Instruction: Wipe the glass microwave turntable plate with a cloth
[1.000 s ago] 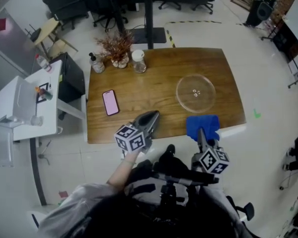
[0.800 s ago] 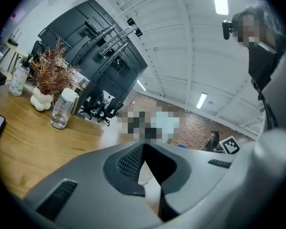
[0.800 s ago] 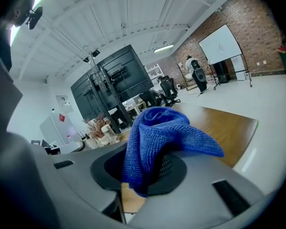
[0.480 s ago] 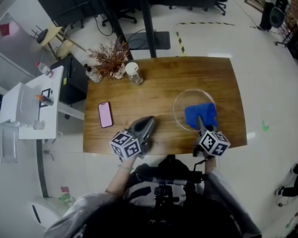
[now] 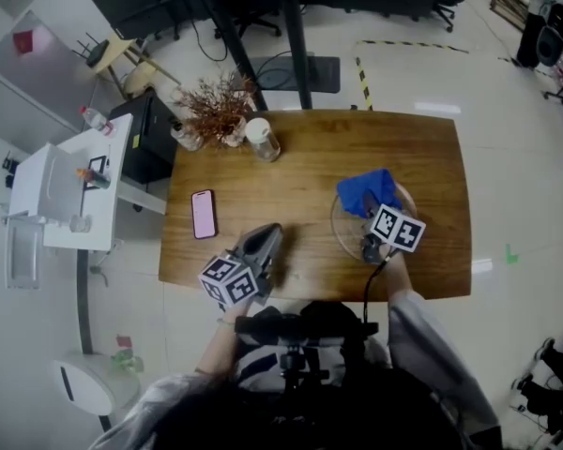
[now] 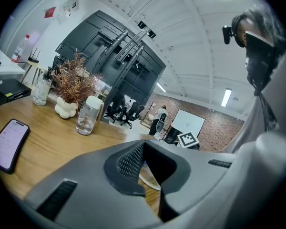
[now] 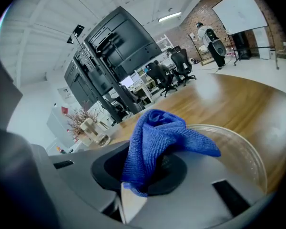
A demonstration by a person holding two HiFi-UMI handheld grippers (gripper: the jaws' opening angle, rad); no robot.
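Your right claw point(image 5: 377, 206) is closed tight on the blue cloth point(image 5: 364, 191). In the right gripper view, the cloth point(image 7: 157, 137) sticks up in a bunch from between the 2 jaws and flops over toward the glass plate point(image 7: 250, 159). The plate point(image 5: 349, 237) lies flat on the wooden surface point(image 5: 300, 172), near the edge closest to you. From the head view, the claw and the cloth are over the far half of the plate (you cannot tell whether the cloth is pressing on the glass or only just above it).

Your left claw point(image 5: 266, 239) is closed, with nothing in it. It is low over the surface and well apart from the plate. In the left gripper view, a bit of the plate's rim point(image 6: 150, 179) shows past that claw point(image 6: 145, 168).

A phone point(image 5: 205, 214) lies face up beside the left claw. A jar point(image 5: 263, 139) and a dried plant point(image 5: 216, 111) stand at the far edge.
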